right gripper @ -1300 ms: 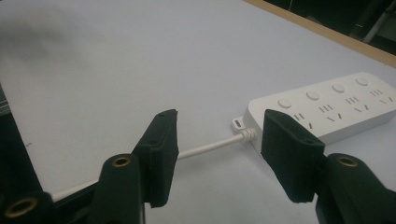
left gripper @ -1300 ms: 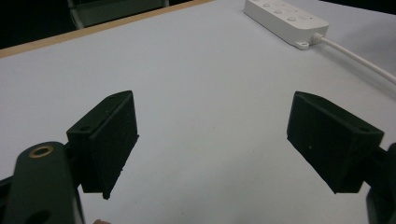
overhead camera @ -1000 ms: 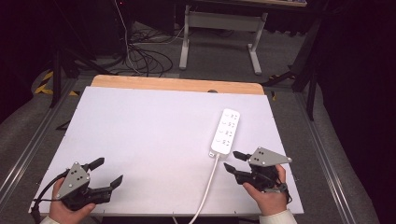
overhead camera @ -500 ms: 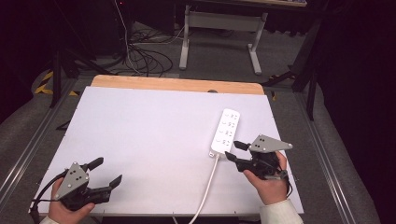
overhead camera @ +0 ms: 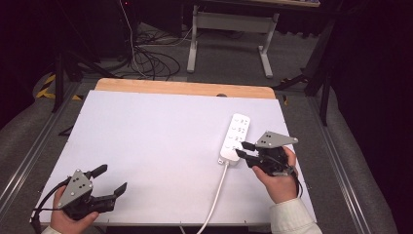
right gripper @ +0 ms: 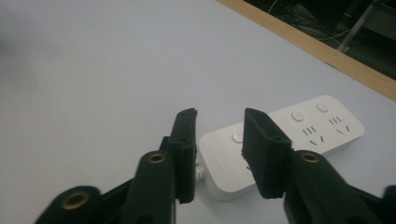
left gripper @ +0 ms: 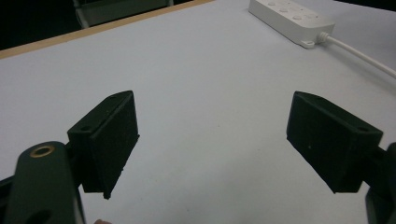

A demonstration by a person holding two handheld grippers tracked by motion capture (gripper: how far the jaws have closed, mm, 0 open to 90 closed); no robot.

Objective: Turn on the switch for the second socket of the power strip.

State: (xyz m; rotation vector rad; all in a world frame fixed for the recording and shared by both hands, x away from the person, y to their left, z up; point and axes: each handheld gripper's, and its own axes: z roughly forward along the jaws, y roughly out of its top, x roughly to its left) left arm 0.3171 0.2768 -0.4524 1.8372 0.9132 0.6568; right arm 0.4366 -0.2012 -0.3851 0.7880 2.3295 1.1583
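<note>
A white power strip [overhead camera: 234, 137] lies on the right side of the white table [overhead camera: 156, 141], its cord [overhead camera: 216, 195] running off the near edge. My right gripper [overhead camera: 242, 149] hovers at the strip's cord end, jaws a little apart, nothing clamped. In the right gripper view the strip [right gripper: 299, 130] with its buttons and sockets sits just behind the right gripper [right gripper: 219, 128]. My left gripper [overhead camera: 110, 179] rests near the front left corner, wide open and empty. The left gripper view has the left gripper [left gripper: 212, 140] over bare table, with the strip [left gripper: 289, 14] and cord [left gripper: 359, 53] far off.
A wooden strip [overhead camera: 185, 88] edges the table's far side. Beyond it on the floor are tangled cables [overhead camera: 146, 53] and a metal desk frame [overhead camera: 229, 29]. Metal rails run along both sides of the table.
My right gripper has moved forward and left, up to the cord end of the power strip. The left gripper has stayed in place.
</note>
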